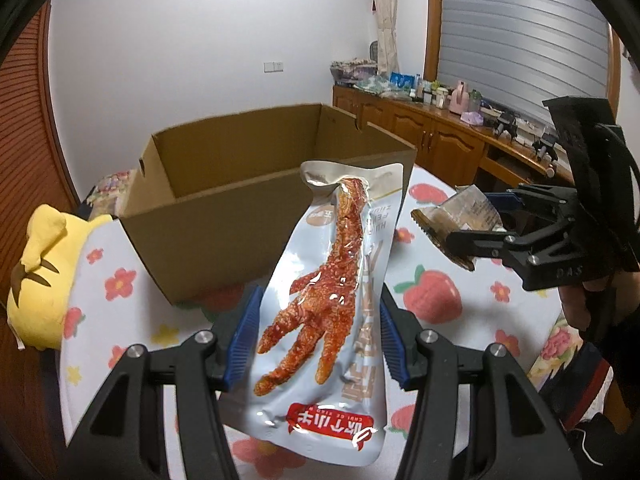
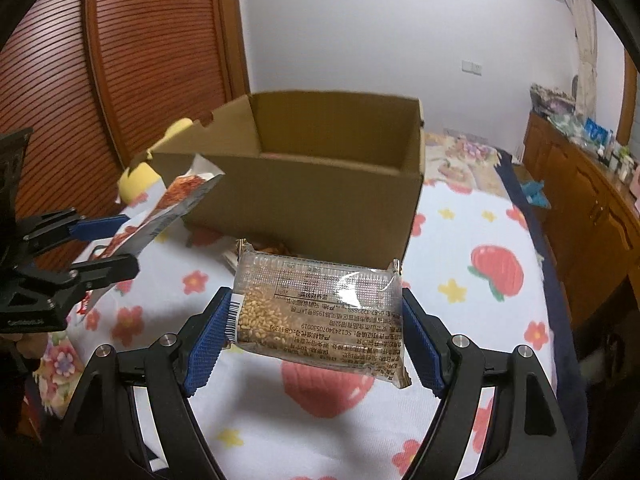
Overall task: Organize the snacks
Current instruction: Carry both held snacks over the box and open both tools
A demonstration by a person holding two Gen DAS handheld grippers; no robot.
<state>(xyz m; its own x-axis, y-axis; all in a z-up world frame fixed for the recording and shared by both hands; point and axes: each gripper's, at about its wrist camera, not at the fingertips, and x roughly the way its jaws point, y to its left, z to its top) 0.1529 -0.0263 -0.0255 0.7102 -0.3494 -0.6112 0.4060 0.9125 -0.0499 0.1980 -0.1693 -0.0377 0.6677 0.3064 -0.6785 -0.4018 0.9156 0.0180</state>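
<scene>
A pale blue chicken-foot snack pouch [image 1: 320,312] stands between the blue pads of my left gripper [image 1: 316,340], which is shut on it, lifted off the bed. My right gripper [image 2: 316,332] is shut on a clear-wrapped grain bar packet [image 2: 320,316], held flat above the bedspread. An open brown cardboard box [image 1: 248,184] sits just beyond both grippers, its inside looking bare. The left wrist view shows the right gripper [image 1: 472,236] with the grain bar packet [image 1: 460,220] at the right. The right wrist view shows the left gripper [image 2: 108,244] with the pouch [image 2: 160,216] at the left, near the cardboard box [image 2: 320,184].
A bedspread [image 2: 472,320] printed with strawberries and flowers covers the bed. A yellow plush toy [image 1: 40,272] lies left of the box. More snack packets [image 2: 264,250] lie at the box's foot. A wooden cabinet [image 1: 432,132] with clutter runs along the right wall.
</scene>
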